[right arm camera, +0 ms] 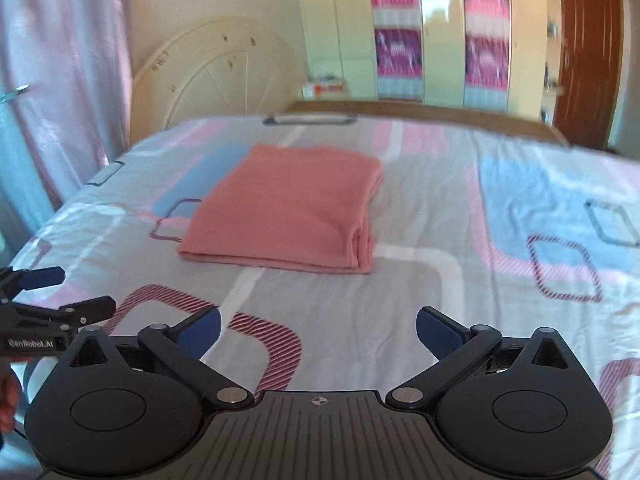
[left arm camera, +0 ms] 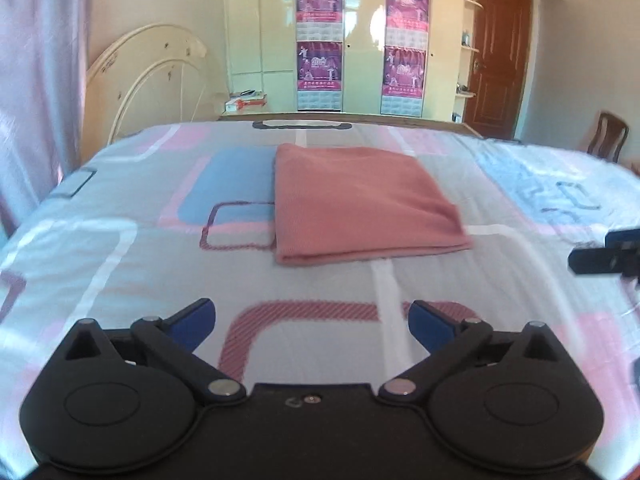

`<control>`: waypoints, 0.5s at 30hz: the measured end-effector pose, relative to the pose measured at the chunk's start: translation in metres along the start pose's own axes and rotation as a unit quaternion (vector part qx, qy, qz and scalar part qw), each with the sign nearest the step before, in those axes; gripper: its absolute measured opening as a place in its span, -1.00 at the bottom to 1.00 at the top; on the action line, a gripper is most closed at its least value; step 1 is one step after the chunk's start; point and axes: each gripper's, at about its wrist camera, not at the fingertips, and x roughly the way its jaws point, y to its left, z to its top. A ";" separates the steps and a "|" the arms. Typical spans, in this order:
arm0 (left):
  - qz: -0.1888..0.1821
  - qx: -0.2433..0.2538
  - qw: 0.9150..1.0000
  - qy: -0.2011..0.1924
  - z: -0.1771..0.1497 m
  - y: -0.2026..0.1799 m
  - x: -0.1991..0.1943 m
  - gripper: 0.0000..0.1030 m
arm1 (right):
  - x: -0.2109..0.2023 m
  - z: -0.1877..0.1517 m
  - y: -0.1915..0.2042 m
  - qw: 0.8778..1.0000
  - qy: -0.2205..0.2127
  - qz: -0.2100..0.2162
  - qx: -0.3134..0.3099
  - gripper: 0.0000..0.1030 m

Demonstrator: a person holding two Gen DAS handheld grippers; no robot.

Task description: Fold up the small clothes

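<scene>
A pink garment (left arm camera: 360, 204) lies folded into a flat rectangle on the patterned bedsheet (left arm camera: 120, 264); it also shows in the right wrist view (right arm camera: 288, 208). My left gripper (left arm camera: 312, 320) is open and empty, held above the sheet a short way in front of the garment's near edge. My right gripper (right arm camera: 318, 326) is open and empty too, in front of the garment's near right corner. The right gripper shows at the right edge of the left wrist view (left arm camera: 608, 254). The left gripper shows at the left edge of the right wrist view (right arm camera: 48, 300).
A cream headboard (left arm camera: 152, 76) leans on the wall at the far left beside a pink curtain (left arm camera: 36, 92). Wardrobes with pink posters (left arm camera: 320, 36) stand past the bed's far edge. A brown door (left arm camera: 500, 52) and a wooden chair (left arm camera: 606, 136) are at the right.
</scene>
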 end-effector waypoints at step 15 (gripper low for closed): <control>-0.008 -0.009 0.996 -0.084 -0.013 -0.020 -0.112 0.99 | -0.104 -0.038 0.034 0.997 -0.069 -0.031 0.012 1.00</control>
